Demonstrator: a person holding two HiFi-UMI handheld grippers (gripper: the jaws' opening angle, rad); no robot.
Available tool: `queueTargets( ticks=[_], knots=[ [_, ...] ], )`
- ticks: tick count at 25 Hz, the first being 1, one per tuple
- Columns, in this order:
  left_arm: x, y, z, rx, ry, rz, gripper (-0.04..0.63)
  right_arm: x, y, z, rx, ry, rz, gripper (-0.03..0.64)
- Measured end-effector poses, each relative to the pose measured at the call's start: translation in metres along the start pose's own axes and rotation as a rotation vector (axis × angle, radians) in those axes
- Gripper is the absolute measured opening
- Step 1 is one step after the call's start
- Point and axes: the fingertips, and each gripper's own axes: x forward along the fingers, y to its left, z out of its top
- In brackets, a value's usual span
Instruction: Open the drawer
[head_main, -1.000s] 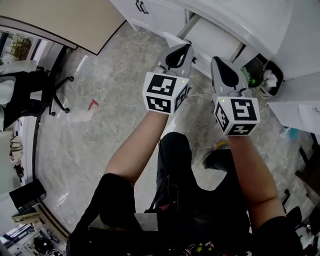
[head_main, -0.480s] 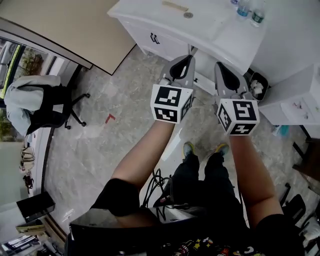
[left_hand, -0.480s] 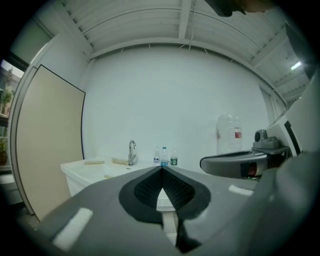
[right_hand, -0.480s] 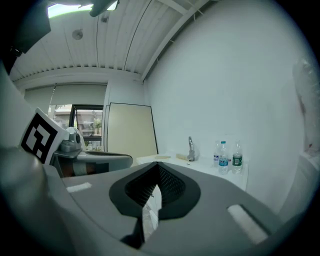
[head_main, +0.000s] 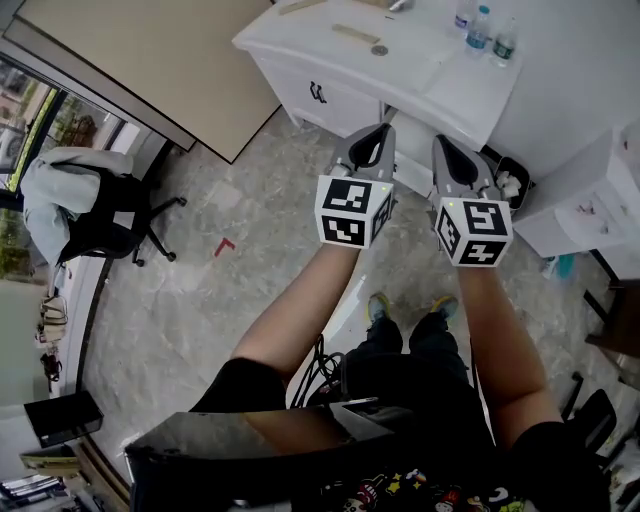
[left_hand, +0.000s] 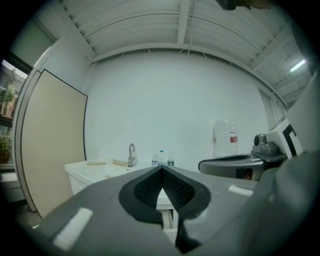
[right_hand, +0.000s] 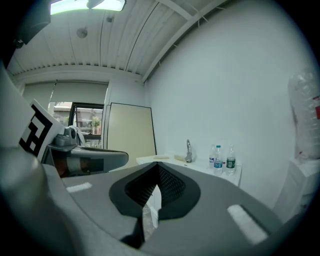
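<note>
A white sink cabinet (head_main: 400, 70) stands at the top of the head view. Its left drawer front (head_main: 335, 105) carries a small black handle (head_main: 318, 92) and looks flush with the cabinet. My left gripper (head_main: 382, 131) and right gripper (head_main: 441, 143) are held side by side in the air, a good way short of the cabinet, pointing at it. Both are shut with nothing between the jaws. In the left gripper view the left gripper (left_hand: 161, 169) aims at the cabinet (left_hand: 87, 175). The right gripper (right_hand: 157, 165) faces the cabinet top (right_hand: 200, 167).
A faucet (left_hand: 131, 152) and water bottles (head_main: 481, 28) stand on the cabinet top. A waste bin (head_main: 510, 182) sits right of the cabinet, beside a white unit (head_main: 585, 215). An office chair with a jacket (head_main: 85, 205) is at left, and a beige panel (head_main: 130, 60) behind.
The head view has risen and drawn back, so the whole cabinet top now shows and lies farther off. Both grippers stay shut and side by side.
</note>
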Motion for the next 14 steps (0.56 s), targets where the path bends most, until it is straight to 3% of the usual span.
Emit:
queueTargets(
  ticks=[8,14],
  knots=[
    [-0.018,-0.013,0.005,0.015,-0.014,-0.003,0.008,-0.018,0.014,0.013,-0.019,-0.021,0.009,0.020],
    [-0.011,-0.034,0.006,0.009,-0.021,-0.009,0.008,-0.030,-0.001,0.015,-0.021,-0.033,0.003,0.020]
  ],
)
